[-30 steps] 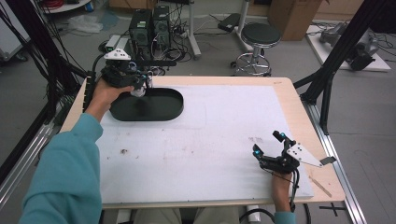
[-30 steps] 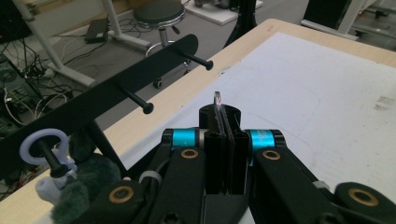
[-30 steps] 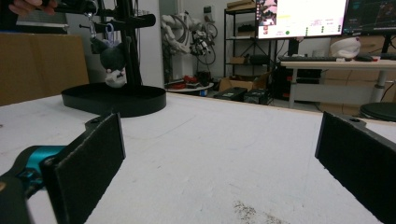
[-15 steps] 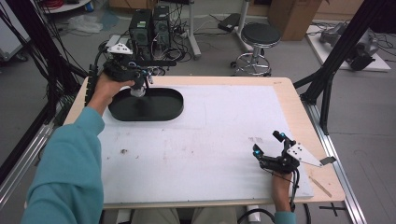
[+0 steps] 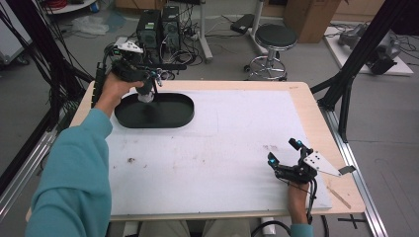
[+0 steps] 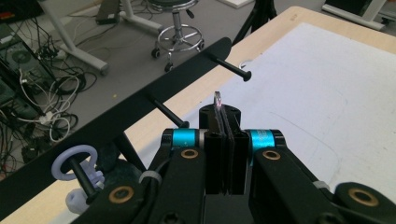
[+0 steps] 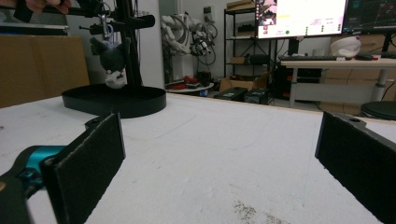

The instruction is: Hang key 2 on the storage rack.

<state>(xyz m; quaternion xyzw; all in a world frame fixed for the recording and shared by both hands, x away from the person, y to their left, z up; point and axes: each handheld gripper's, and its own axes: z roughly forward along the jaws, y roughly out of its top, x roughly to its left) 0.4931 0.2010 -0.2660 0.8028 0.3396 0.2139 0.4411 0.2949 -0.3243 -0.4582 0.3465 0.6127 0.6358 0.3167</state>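
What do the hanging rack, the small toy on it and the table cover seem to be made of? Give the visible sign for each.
Rack: probably black painted metal or hard plastic; matte, rigid bar with straight pegs.
Toy: likely plush fabric; soft, fuzzy dark and white outline.
Ring on a peg: seemingly pale lilac plastic, smooth and glossy.
Table cover: white sheet, perhaps paper or foam board; matte, scuffed.

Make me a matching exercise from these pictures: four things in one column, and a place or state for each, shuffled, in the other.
Things:
1. left gripper
2. right gripper
3. plush toy
4. oval black tray

Places or states:
A. hangs from a peg of the black rack
B. lies on the white mat's far left corner
C. jaws shut on a thin metal ring
D. jaws wide open, low over the mat's near right

Pairs: 1-C, 2-D, 3-A, 4-B
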